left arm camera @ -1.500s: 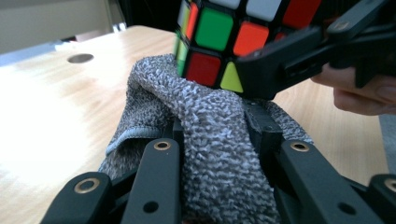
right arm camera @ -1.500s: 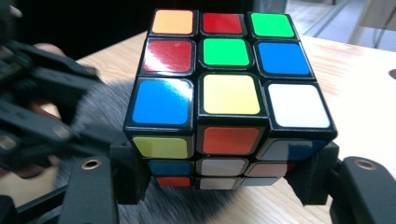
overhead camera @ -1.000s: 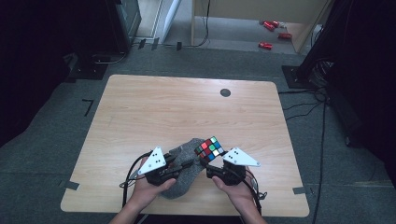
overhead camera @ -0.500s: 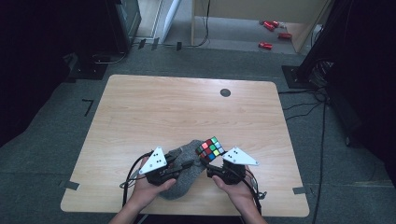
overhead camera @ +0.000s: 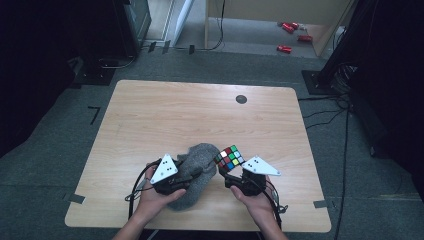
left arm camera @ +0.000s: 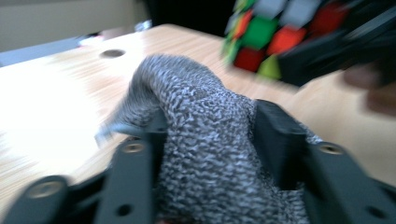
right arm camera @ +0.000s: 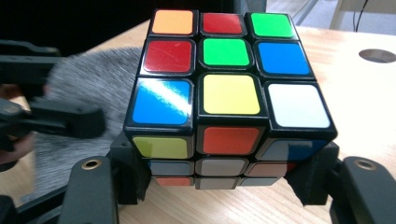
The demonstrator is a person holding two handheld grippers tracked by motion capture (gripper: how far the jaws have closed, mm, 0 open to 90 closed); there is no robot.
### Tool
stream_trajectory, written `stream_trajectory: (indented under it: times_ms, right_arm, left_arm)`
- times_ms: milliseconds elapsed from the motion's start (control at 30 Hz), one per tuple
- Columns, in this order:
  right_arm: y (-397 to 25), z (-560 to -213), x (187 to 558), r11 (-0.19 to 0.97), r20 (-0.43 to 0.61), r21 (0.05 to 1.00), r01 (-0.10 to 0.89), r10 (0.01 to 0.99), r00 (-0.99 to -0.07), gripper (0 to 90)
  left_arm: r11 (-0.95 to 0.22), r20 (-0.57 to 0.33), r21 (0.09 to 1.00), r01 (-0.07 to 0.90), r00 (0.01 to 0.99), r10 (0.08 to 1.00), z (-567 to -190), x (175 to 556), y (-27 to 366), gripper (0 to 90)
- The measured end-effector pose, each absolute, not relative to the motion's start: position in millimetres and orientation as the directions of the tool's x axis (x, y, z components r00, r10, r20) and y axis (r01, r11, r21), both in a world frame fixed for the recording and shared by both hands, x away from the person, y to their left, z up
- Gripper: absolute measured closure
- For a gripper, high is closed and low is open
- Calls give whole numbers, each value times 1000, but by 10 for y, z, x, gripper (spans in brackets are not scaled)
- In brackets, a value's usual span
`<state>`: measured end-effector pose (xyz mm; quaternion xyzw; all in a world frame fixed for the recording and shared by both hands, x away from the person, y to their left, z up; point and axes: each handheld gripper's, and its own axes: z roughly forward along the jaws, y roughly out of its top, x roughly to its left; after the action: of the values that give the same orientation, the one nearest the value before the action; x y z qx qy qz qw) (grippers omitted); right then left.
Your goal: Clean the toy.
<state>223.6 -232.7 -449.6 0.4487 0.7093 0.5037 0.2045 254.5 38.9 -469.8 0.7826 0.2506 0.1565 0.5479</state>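
Cube wipe, both grippers loaded near table's front edge.
Left gripper is clamped on the grey knitted cloth; right gripper pinches the scrambled six-colour plastic puzzle cube by its lower layer, just right of the cloth, lifted off the pale wooden table. Probably best: keep cube steady, drag cloth flat across top face. No containers; round dark grommet hole beyond the cube.

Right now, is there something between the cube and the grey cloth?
Nothing visible stands between them. The right tongs clamp the cube, the left tongs pinch the grey cloth, and the cube sits just beside the cloth's right edge.
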Motion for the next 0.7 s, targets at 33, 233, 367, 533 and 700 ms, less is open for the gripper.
stream_trajectory:
  times_ms: [33, 233, 367, 533, 700]
  right_arm:
    - [-2327, -4480, 2229, 88, 162, 900, 426, 842, -515, 348]
    - [-2333, -4419, 2203, 91, 148, 908, 408, 843, -518, 347]
    - [-2338, -4394, 2198, 82, 154, 909, 408, 844, -513, 348]
    - [-2333, -4404, 2189, 88, 148, 909, 407, 845, -513, 347]
    - [-2312, -4437, 2197, 96, 147, 906, 412, 842, -519, 348]
  left_arm:
    - [-273, -25, 936, 221, 818, 575, -4691, 2550, 401, 426]
    - [-449, 125, 867, 217, 777, 617, -4613, 2542, 353, 187]
    - [-598, 215, 746, 293, 744, 632, -4665, 2595, 314, 165]
    - [-622, 147, 698, 356, 779, 610, -4840, 2714, 439, 494]
    - [-613, 100, 689, 387, 786, 610, -4968, 2799, 516, 811]
